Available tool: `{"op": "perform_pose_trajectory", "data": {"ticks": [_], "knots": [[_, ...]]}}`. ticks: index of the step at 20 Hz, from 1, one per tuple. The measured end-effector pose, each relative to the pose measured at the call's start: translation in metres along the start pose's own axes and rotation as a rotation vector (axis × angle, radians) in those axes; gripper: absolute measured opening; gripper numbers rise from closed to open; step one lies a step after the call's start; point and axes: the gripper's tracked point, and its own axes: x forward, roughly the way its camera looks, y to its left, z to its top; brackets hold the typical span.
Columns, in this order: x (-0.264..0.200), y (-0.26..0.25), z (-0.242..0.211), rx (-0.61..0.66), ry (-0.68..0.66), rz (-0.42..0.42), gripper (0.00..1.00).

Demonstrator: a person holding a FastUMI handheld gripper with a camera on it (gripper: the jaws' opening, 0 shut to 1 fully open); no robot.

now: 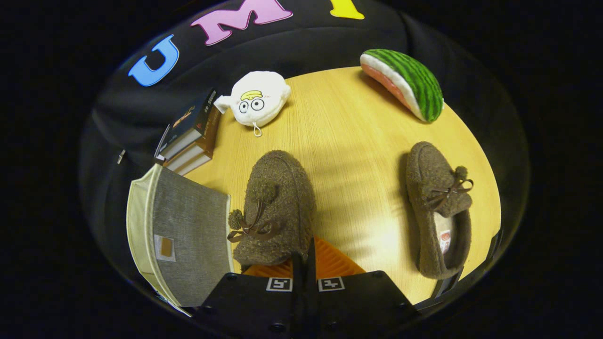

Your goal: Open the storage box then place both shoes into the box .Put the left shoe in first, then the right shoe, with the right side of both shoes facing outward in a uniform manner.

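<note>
Jaws look pinched together, the two fingers of the gripper [304, 263] meeting at the back rim of the near shoe [275, 207], so they seem to be clamped on its heel edge, though the contact itself is hidden under the fleece. This shoe hangs or stands just ahead of the fingers, toe pointing away, its bow and pompoms toward the storage box [188, 235].

Judging by the woolly boucle upper, it should be light and soft, likely to sag or fold if held by a thin pinch of fabric. The collar at the heel is the firmer place to hold, and a grip that takes in the sole edge too would stop it swinging. Nothing about it looks fragile or slippery.

Just beside it, touching or nearly so, stands the grey fabric box with a pale rim, its lid apparently open; its walls look soft as well and may give when the shoe is pushed in.

Well apart across the wooden table [358, 141] lies the second shoe [438, 212], opening facing the fingers. Beyond are stacked books [191, 136], a white plush toy [256, 99] and a watermelon-slice plush [405, 82].
</note>
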Motion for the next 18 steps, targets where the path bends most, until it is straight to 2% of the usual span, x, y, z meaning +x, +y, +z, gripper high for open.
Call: {"op": "perform_pose_trajectory", "data": {"ticks": [6,11,18], "knots": [[-0.059,0.036,0.005,0.095,-0.1,0.0,0.05],[-0.093,0.073,0.012,0.13,-0.146,0.065,0.05],[-0.117,0.159,0.027,0.132,-0.154,0.205,0.05]]}}
